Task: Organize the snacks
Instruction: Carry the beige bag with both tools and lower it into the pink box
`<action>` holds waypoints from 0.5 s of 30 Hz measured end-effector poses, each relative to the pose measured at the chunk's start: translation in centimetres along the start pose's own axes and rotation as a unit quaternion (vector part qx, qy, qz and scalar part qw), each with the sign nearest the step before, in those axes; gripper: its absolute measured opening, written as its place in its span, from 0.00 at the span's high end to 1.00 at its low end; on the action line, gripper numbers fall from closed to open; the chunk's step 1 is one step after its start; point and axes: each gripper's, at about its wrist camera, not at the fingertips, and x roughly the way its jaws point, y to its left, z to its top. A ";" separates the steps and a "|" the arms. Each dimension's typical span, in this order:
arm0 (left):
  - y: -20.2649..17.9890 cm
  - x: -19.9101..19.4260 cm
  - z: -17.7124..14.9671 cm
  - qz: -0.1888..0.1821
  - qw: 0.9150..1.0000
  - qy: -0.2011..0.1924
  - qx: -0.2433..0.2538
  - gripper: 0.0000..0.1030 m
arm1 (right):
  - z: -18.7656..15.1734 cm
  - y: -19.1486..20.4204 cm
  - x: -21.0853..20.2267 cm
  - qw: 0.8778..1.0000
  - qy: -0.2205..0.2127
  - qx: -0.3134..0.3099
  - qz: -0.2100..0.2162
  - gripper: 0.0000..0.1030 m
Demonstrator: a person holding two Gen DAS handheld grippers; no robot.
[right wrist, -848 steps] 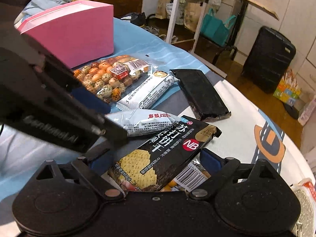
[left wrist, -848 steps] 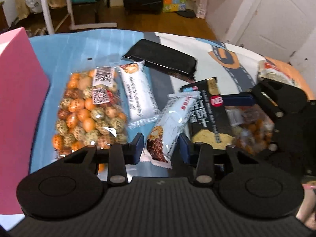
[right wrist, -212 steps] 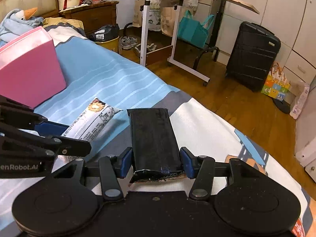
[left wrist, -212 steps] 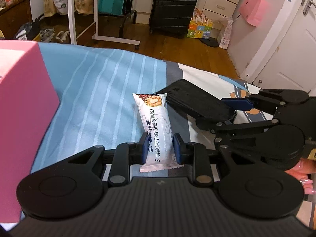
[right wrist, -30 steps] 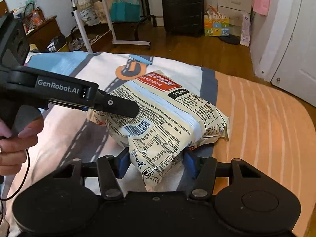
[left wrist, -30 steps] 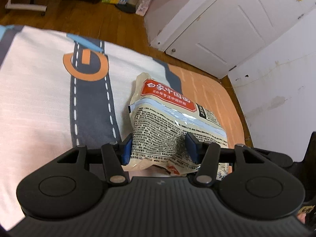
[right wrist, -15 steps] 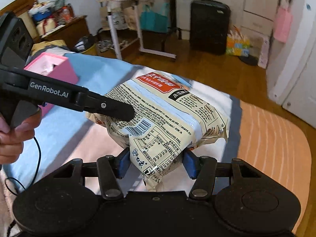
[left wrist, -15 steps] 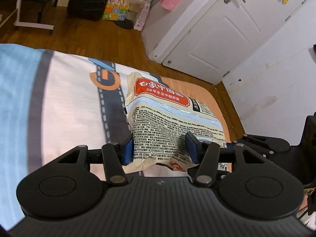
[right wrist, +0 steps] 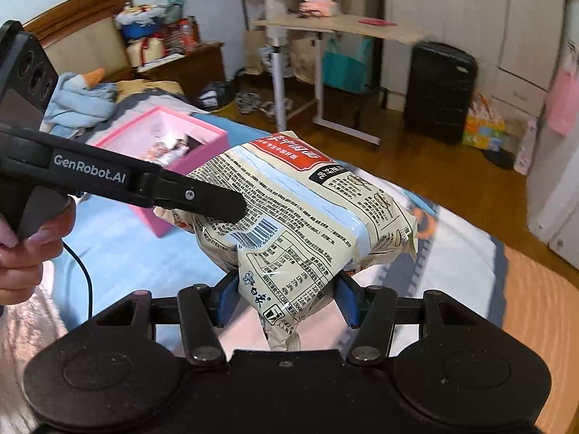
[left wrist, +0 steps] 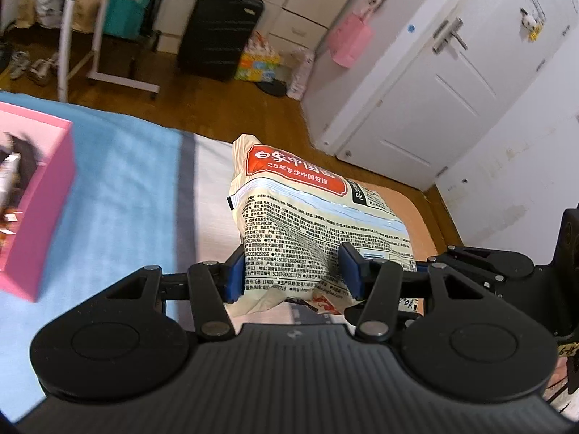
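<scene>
A large cream noodle pack (left wrist: 307,224) with a red label is held in the air above the bed by both grippers. My left gripper (left wrist: 291,275) is shut on one end of it. My right gripper (right wrist: 287,298) is shut on the other end of the noodle pack (right wrist: 307,224). The left gripper's finger (right wrist: 202,199) shows in the right wrist view pressing on the pack. A pink box (right wrist: 197,144) with several snacks inside stands on the bed to the left, and its wall (left wrist: 39,217) shows in the left wrist view.
The bed has a blue striped cover (left wrist: 119,195) and an orange part (right wrist: 535,289). A black suitcase (right wrist: 438,94), a rolling side table (right wrist: 336,25) and white doors (left wrist: 452,83) stand beyond the bed. A hand (right wrist: 25,253) holds the left gripper.
Both grippers have carried the noodle pack higher and to the left over the bed, toward the pink box, which has come into the left wrist view.
</scene>
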 end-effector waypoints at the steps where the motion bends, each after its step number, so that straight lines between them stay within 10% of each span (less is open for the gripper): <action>1: 0.4 -0.7 -0.2 0.007 1.000 -0.003 -0.004 0.50 | 0.5 1.0 0.2 1.000 0.000 -0.011 0.001 0.41; 15: 9.4 -6.2 1.5 0.058 0.996 -0.067 -0.029 0.51 | 5.4 8.7 5.3 0.997 -0.033 -0.060 0.024 0.42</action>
